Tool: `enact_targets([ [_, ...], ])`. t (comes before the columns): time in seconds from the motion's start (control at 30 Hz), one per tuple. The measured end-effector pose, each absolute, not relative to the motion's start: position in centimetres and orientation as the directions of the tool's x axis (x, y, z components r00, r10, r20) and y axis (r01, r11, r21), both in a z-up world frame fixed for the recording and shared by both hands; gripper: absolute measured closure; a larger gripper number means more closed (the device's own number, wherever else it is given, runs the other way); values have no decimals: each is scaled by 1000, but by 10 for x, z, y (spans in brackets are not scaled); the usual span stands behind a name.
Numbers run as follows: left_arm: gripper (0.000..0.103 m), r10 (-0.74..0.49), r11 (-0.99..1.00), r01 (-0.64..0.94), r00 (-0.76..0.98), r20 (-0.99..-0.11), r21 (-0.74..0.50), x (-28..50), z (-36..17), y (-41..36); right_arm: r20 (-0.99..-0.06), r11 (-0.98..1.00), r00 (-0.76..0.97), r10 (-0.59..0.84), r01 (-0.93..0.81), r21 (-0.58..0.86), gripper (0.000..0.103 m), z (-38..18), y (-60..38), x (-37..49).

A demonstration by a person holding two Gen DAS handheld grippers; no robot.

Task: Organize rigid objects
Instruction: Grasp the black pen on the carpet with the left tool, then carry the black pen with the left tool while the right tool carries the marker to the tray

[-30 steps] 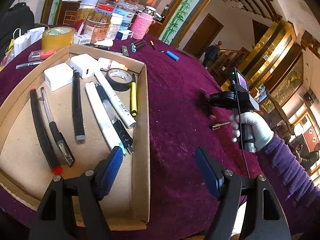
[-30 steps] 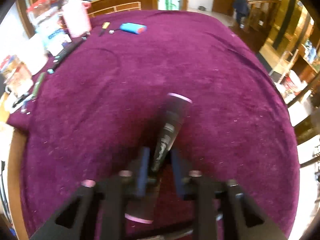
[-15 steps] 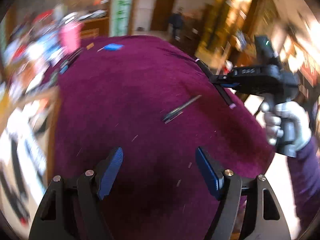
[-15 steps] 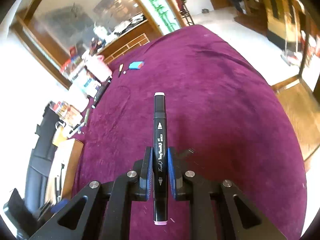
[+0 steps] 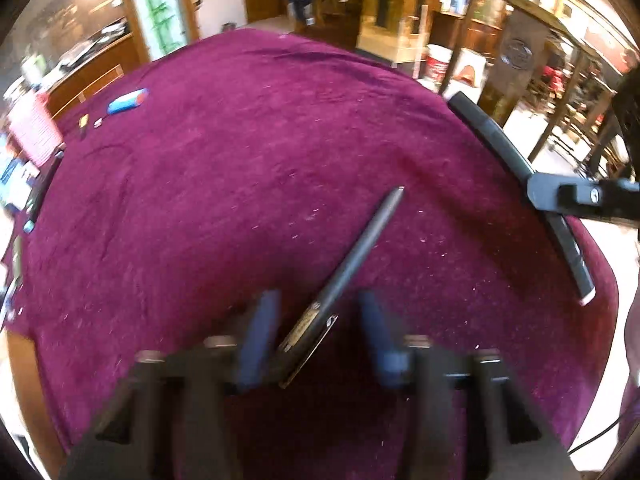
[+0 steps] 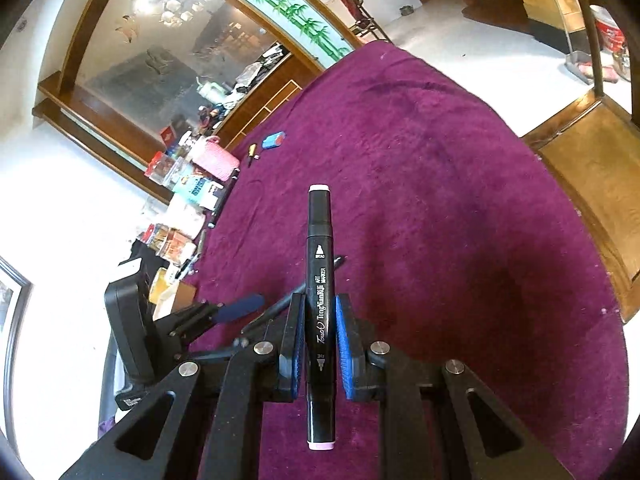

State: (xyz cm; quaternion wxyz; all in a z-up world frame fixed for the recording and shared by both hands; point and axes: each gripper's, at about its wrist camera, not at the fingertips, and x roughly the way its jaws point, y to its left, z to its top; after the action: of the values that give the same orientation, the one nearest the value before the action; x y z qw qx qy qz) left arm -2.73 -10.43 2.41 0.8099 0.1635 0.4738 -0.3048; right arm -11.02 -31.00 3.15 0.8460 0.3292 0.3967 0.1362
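A dark pen with a gold clip (image 5: 348, 272) lies on the purple tablecloth (image 5: 240, 160), pointing far right. My left gripper (image 5: 316, 336) is open, low over the cloth, its blue pads on either side of the pen's near end. My right gripper (image 6: 318, 344) is shut on a black art marker (image 6: 320, 280) with pale pink ends, held above the cloth. The marker (image 5: 516, 164) and right gripper also show at the right edge of the left wrist view. In the right wrist view the left gripper (image 6: 240, 306) and the pen (image 6: 288, 300) lie just left.
A blue eraser-like block (image 5: 128, 101) and a small yellow item (image 5: 83, 121) lie at the far left of the cloth. Jars, boxes and a pink cup (image 6: 214, 158) crowd the table's left side. The table edge (image 5: 600, 264) curves close on the right.
My left gripper has swung away from the cardboard tray and dropped low around the dark pen. My right gripper has lifted the black marker off the cloth and holds it raised.
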Motion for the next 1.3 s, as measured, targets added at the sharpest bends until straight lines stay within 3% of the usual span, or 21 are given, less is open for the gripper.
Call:
enact_targets([
  [0.13,88,-374,782,614,320,-871,-110,-38,27,-87,-585,747,631,511,11,665,87,26,-304,-109],
  [0.23,87,-353,793,605,371,-859,-65,-49,26,-90,-596,748,612,520,11,663,87,18,-297,-104],
  [0.27,84,-349,797,602,385,-854,-54,-51,23,-94,-599,743,603,526,16,669,87,15,-294,-101],
  [0.33,59,-361,782,621,397,-844,-43,-56,21,-103,-606,740,594,530,25,672,87,11,-290,-98],
  [0.37,58,-349,781,624,418,-839,-14,-60,20,-109,-611,741,590,528,32,671,87,10,-288,-97],
  [0.4,58,-340,783,622,433,-835,4,-59,19,-112,-617,742,585,526,38,669,87,9,-286,-97],
  [0.5,91,-349,793,609,435,-830,-15,-62,21,-110,-626,754,585,515,37,655,87,13,-282,-99],
  [0.53,92,-376,795,605,425,-823,-51,-63,24,-103,-627,758,587,512,36,652,87,15,-281,-100],
  [0.77,92,-533,817,495,457,-712,-294,-88,67,-4,-640,778,572,513,6,628,87,28,-261,-97],
  [0.93,92,-560,829,366,545,-624,-423,-115,93,100,-631,781,541,556,-81,620,87,42,-218,-92],
  [1.13,92,-402,892,138,677,-616,-431,-137,95,210,-625,752,445,642,-204,627,87,52,-139,-81],
  [1.3,92,-268,906,-52,695,-667,-419,-141,76,268,-623,700,321,714,-306,645,87,55,-58,-78],
])
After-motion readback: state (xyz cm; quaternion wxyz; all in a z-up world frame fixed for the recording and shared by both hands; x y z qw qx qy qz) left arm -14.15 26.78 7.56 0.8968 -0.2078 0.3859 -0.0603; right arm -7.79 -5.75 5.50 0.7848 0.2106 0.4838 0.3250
